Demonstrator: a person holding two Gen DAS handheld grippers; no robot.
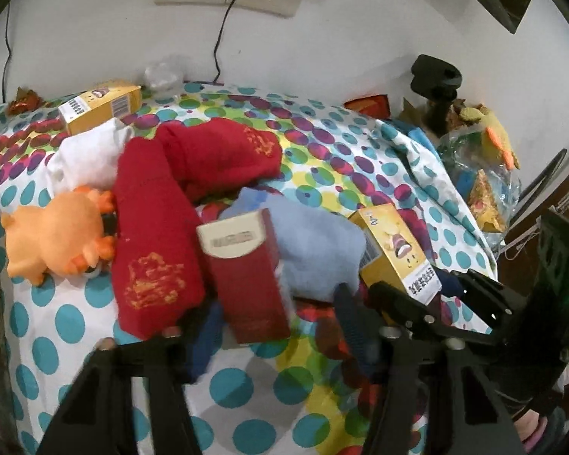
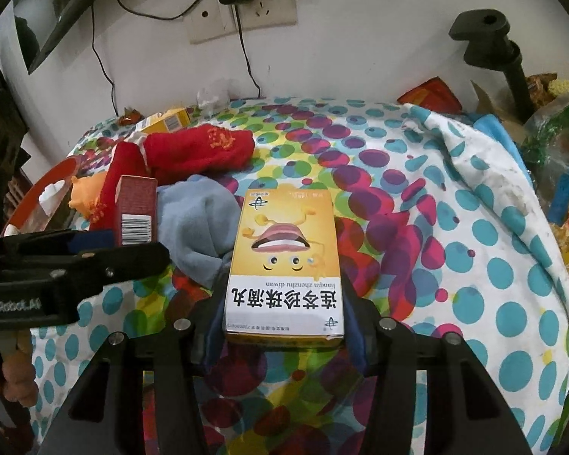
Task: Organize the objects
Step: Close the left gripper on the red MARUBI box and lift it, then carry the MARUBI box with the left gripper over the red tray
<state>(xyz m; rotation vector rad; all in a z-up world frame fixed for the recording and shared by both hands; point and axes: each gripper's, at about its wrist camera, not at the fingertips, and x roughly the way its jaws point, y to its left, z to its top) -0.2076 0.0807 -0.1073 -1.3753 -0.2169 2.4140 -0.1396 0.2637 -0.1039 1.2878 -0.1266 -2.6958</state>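
The right gripper (image 2: 284,326) is closed on the yellow medicine box (image 2: 284,265), its two fingers pressed against the box's long sides near the printed white end. The box is held flat, face up, its long axis running straight away from the camera toward the wall, the white end nearest. It is carried just beside the blue sock (image 2: 193,227), above the dotted cloth (image 2: 474,284).

The left gripper (image 1: 273,326) is levelled low over the cloth, and the red box (image 1: 246,280) is seen between its blurred fingers; whether it is actually clamped cannot be told. The red box is tilted, its pale top end away from the camera, leaning against the blue sock. Beyond the sock, two red socks (image 1: 170,208) are piled; an orange plush toy (image 1: 53,242) lies on their far side.
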